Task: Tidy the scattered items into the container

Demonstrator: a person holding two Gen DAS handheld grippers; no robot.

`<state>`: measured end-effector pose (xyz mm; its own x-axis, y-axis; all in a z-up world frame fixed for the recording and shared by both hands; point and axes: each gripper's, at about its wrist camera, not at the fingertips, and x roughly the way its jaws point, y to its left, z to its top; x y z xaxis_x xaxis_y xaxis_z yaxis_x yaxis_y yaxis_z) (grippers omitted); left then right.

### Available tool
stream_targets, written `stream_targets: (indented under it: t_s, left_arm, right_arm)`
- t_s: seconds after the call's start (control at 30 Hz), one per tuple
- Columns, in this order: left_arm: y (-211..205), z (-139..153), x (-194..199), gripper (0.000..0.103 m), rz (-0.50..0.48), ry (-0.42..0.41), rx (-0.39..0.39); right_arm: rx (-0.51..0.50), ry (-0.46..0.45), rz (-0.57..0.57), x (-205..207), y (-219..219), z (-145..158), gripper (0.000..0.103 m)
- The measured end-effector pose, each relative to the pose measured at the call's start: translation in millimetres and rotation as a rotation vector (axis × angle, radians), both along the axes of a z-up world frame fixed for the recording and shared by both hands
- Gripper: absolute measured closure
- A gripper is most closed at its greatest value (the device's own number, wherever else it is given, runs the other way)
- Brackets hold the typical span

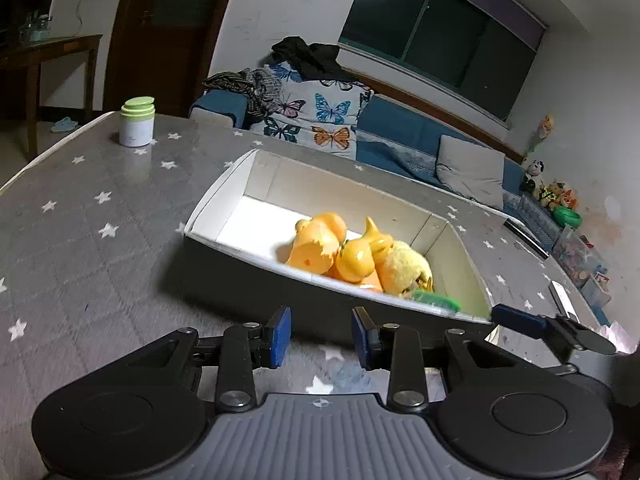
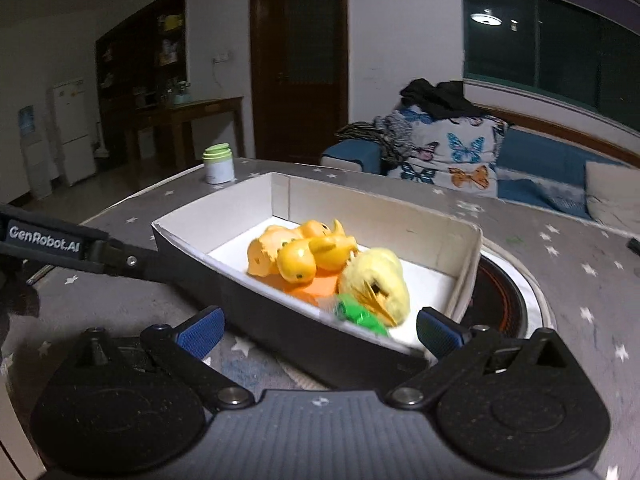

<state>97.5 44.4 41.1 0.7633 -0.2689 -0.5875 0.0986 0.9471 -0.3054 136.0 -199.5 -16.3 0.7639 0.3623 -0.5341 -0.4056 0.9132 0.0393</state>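
Note:
A white-lined box with dark outer walls (image 1: 224, 200) (image 2: 420, 216) sits on the grey star-patterned table. Inside lie orange duck toys (image 1: 320, 244) (image 2: 298, 254), a fuzzy yellow chick (image 1: 404, 268) (image 2: 374, 276) and a green item (image 1: 436, 300) (image 2: 360, 314). My left gripper (image 1: 322, 338) is open and empty, just in front of the box's near wall. My right gripper (image 2: 320, 332) is wide open and empty, straddling the box's near corner. The right gripper's fingertip (image 1: 516, 318) shows in the left wrist view; the left gripper's finger (image 2: 60, 244) shows in the right wrist view.
A white jar with a green lid (image 1: 137, 122) (image 2: 218, 164) stands at the table's far corner. A round dark cooktop (image 2: 504, 296) lies under the box's right end. A sofa with a butterfly cushion (image 1: 316, 116) stands behind the table.

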Motion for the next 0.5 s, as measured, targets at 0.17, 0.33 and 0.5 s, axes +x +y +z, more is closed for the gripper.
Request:
stream_targets:
  t_s: [0.17, 0.33, 0.5]
  left_arm:
    - [-3, -3, -9, 0.068, 0.006, -0.001, 0.02]
    - [-4, -1, -16, 0.068, 0.018, -0.015, 0.025]
    - [-9, -5, -20, 0.068, 0.036, -0.008, 0.049]
  right_arm:
    - [0.044, -0.001, -0.042, -12, -1, 1, 0.0]
    - [0.058, -0.022, -0.08, -24, 0, 4, 0.0]
    - [0.072, -0.011, -0.104, -29, -1, 3, 0.0]
